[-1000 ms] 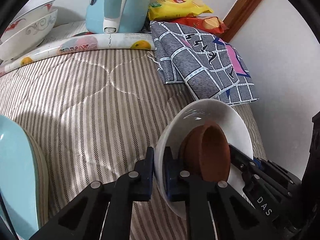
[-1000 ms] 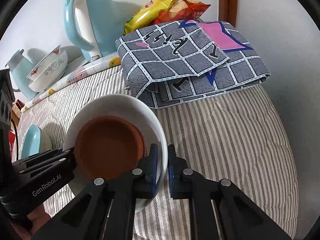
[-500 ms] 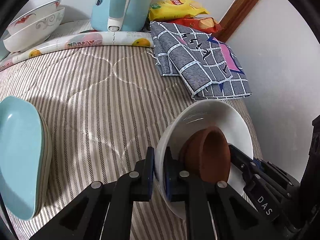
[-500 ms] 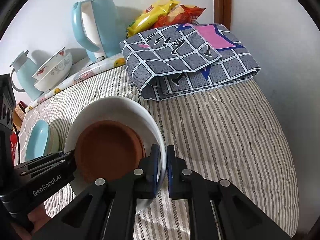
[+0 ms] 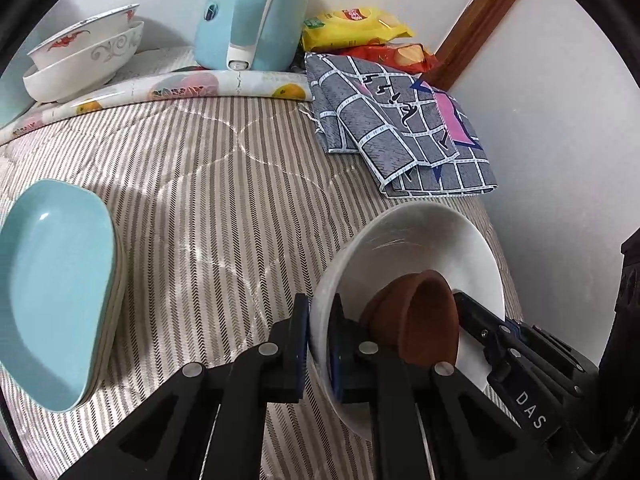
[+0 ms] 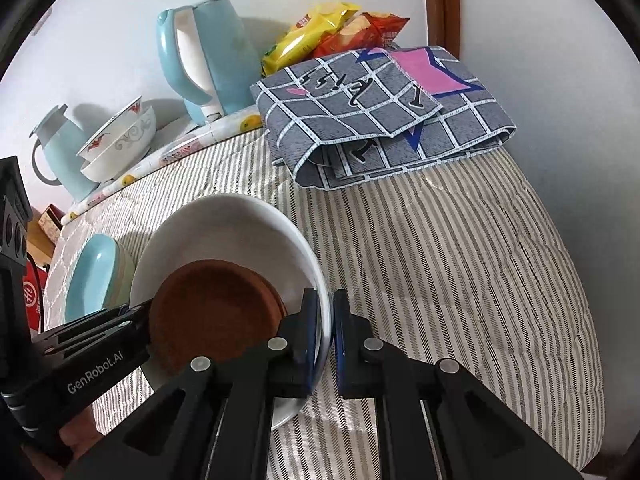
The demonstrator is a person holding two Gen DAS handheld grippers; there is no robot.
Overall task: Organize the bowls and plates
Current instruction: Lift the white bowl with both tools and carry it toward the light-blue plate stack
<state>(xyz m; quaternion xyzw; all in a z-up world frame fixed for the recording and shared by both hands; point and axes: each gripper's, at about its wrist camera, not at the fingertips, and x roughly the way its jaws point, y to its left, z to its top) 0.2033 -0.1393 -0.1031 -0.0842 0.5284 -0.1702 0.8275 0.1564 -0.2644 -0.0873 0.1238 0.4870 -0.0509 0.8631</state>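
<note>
You are holding the white bowl [image 5: 420,240] between both grippers, clear above the striped bed cover [image 5: 200,200]. The left gripper [image 5: 319,344] is pinching the bowl's rim at 9 o'clock, jaws nearly closed with only the rim between them. The right gripper [image 6: 328,340] is pinching the opposite rim at 3 o'clock in the same way. A brown dish [image 6: 212,312] is sitting inside the white bowl, leaning toward the right gripper's side.

In the left wrist view, the stacked light-blue plates [image 5: 52,288] are lying at 9 o'clock near the bed edge. Open striped cover is lying between them and the bowl. The folded checked cloth [image 5: 400,128] is lying at 1 o'clock, just beyond the bowl's far rim. The patterned bowls [image 5: 84,60] at 11 o'clock and the blue kettle [image 5: 252,12] at 12 o'clock are standing along the far wall, well apart from the bowl.
</note>
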